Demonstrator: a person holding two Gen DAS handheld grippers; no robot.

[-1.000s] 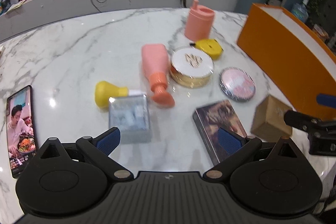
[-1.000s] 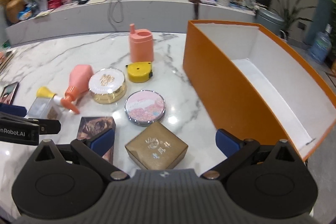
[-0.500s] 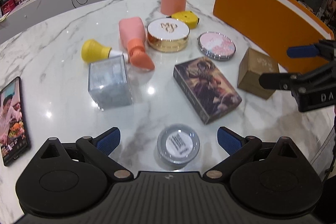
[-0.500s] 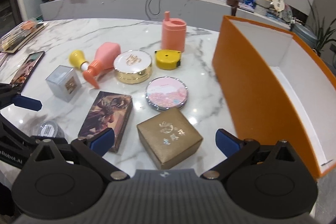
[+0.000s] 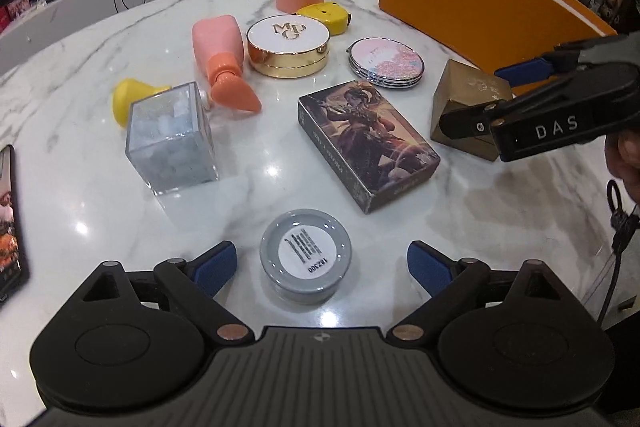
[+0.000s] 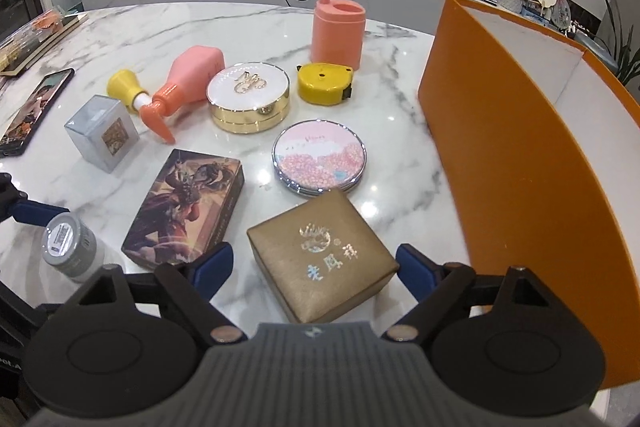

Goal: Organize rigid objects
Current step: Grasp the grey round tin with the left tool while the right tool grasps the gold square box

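Note:
My left gripper (image 5: 322,267) is open, its fingers either side of a small grey round jar (image 5: 306,261), not touching it. My right gripper (image 6: 310,269) is open around a gold-brown gift box (image 6: 320,255), which also shows in the left wrist view (image 5: 466,107); contact is unclear. A large orange box (image 6: 520,163) with a white inside stands open at the right. On the marble table lie a picture card box (image 6: 186,207), a pink round compact (image 6: 319,157), a gold compact (image 6: 248,97), a yellow tape measure (image 6: 325,83) and a clear cube (image 6: 102,139).
A pink spray bottle (image 6: 184,79) lies on its side next to a yellow bulb (image 6: 122,85). A pink cup (image 6: 338,31) stands at the back. A phone (image 6: 34,107) lies at the left edge. A counter with clutter runs behind the table.
Both grippers drew back toward the near table edge and lowered. The grey jar came into view between my left fingers. The gold box now sits between my right fingers.

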